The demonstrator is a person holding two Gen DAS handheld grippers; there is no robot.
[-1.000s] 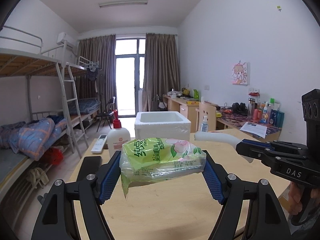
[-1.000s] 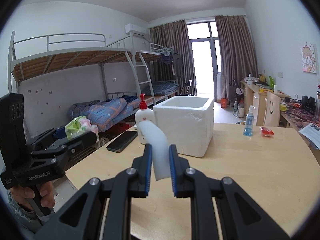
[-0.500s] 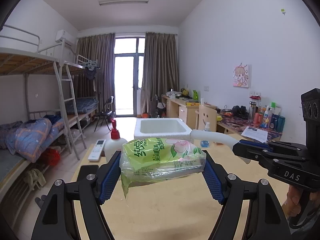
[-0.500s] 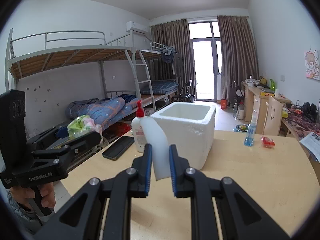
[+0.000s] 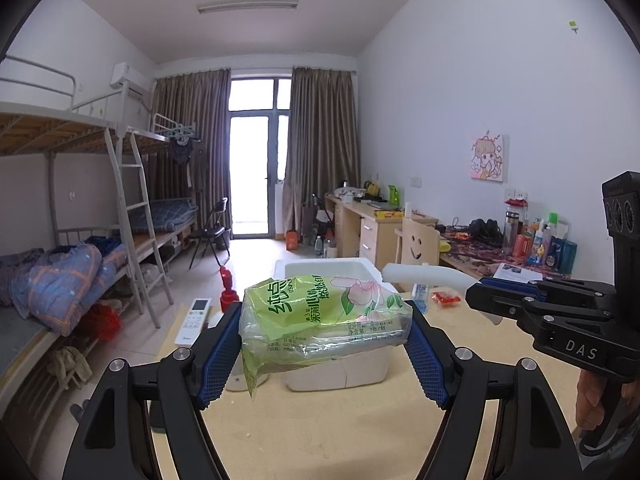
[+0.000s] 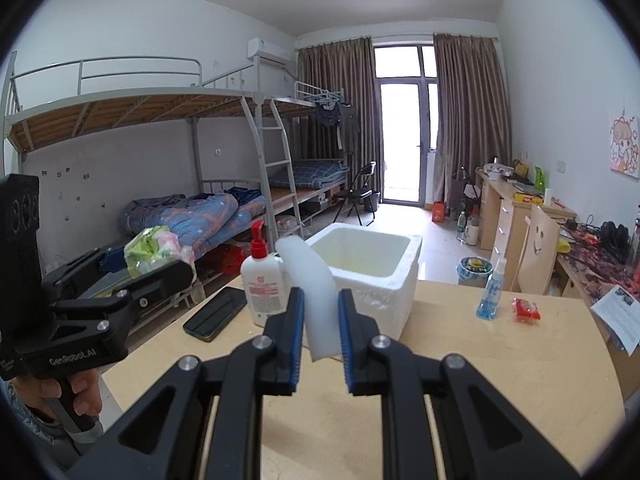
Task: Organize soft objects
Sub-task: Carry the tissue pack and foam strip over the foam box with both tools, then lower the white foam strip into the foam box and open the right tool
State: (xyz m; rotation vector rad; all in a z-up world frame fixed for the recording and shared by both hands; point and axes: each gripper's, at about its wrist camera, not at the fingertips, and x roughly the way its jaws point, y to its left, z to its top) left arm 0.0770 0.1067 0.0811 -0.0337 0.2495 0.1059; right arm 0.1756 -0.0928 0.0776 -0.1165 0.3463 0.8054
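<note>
A dormitory room is seen in both views: a metal bunk bed (image 6: 168, 128) along one wall, curtains around a glass door, desks along the other wall. A light wooden table (image 6: 500, 360) carries a white foam box (image 6: 372, 276), open at the top. Only the right wrist view shows the pump lotion bottle (image 6: 264, 284) in full, just beside the box, with a black phone (image 6: 216, 312), a blue spray bottle (image 6: 491, 292) and a red packet (image 6: 526, 309). Only the left wrist view shows a white remote control (image 5: 195, 320) at the table's edge.

The green tissue pack (image 5: 324, 320) is clamped widthwise between the widely spread pads of the left gripper (image 5: 324, 348), above the table and in front of the box. A white foam strip (image 6: 316, 296), bent over at its top, is pinched between the nearly closed pads of the right gripper (image 6: 320, 344), near the box.
</note>
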